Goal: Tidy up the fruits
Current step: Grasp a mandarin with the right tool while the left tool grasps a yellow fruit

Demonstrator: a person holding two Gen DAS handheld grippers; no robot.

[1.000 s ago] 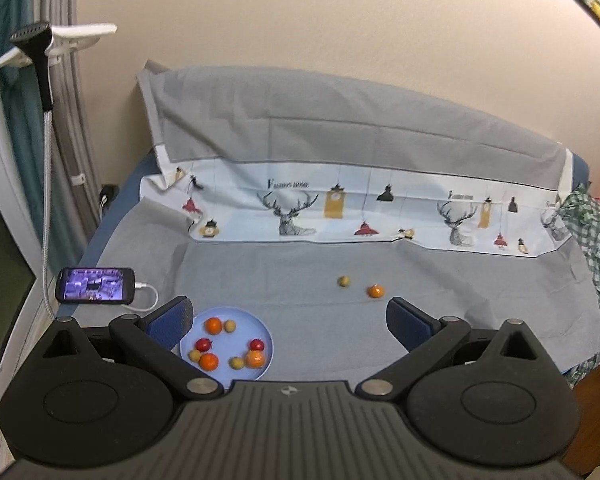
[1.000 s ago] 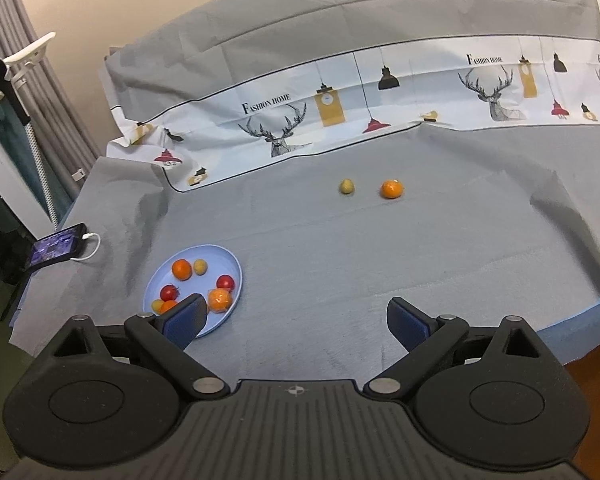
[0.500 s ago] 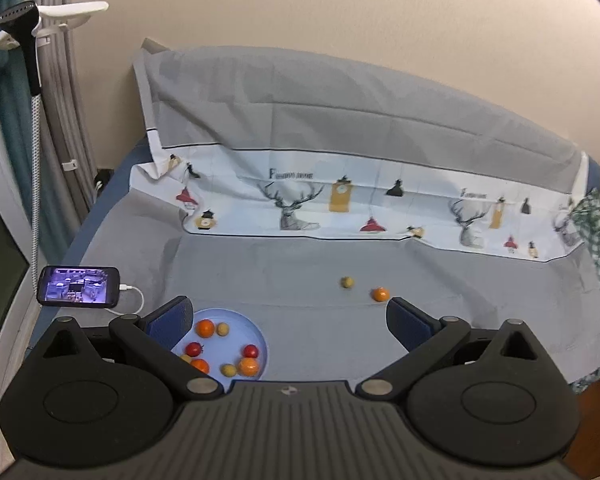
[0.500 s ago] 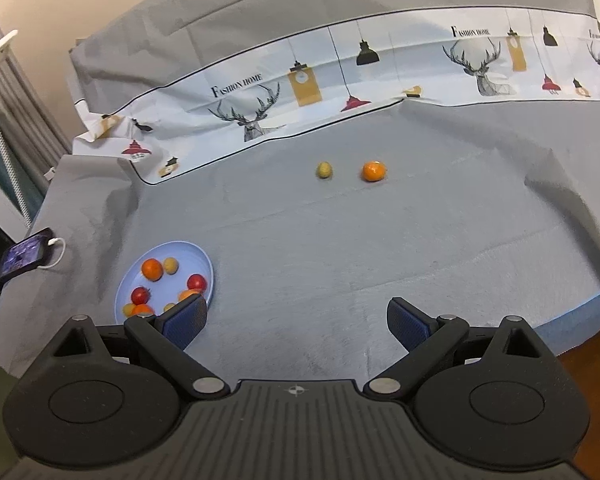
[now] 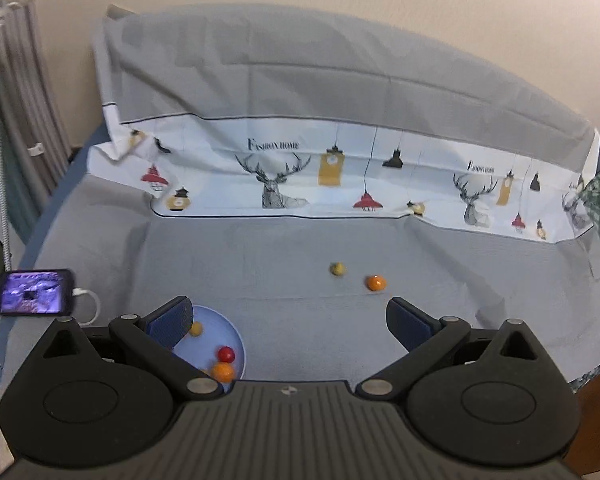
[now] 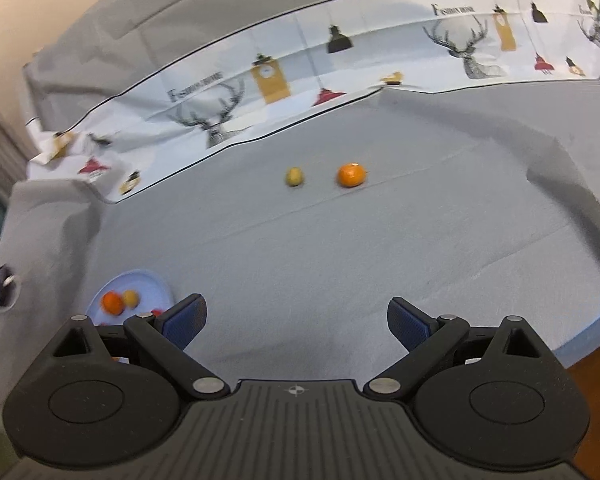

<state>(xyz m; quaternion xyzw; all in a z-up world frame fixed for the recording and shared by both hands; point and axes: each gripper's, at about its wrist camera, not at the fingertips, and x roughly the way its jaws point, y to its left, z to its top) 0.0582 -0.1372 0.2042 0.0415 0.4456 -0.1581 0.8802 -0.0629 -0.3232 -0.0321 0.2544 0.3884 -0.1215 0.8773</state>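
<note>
Orange mandarin (image 6: pixel 351 175) beside a yellowish fruit (image 6: pixel 295 176) on the grey cloth (image 6: pixel 340 248), well apart from the plate (image 6: pixel 148 284): likely light, round, soft-skinned, prone to roll; grip across its middle, both hand-held grippers (image 6: pixel 296 316) (image 5: pixel 290 318) spread wide, empty.

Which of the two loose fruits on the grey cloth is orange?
The round orange fruit, the right-hand one; its neighbour, the smaller yellow-green fruit, sits just left of it.
</note>
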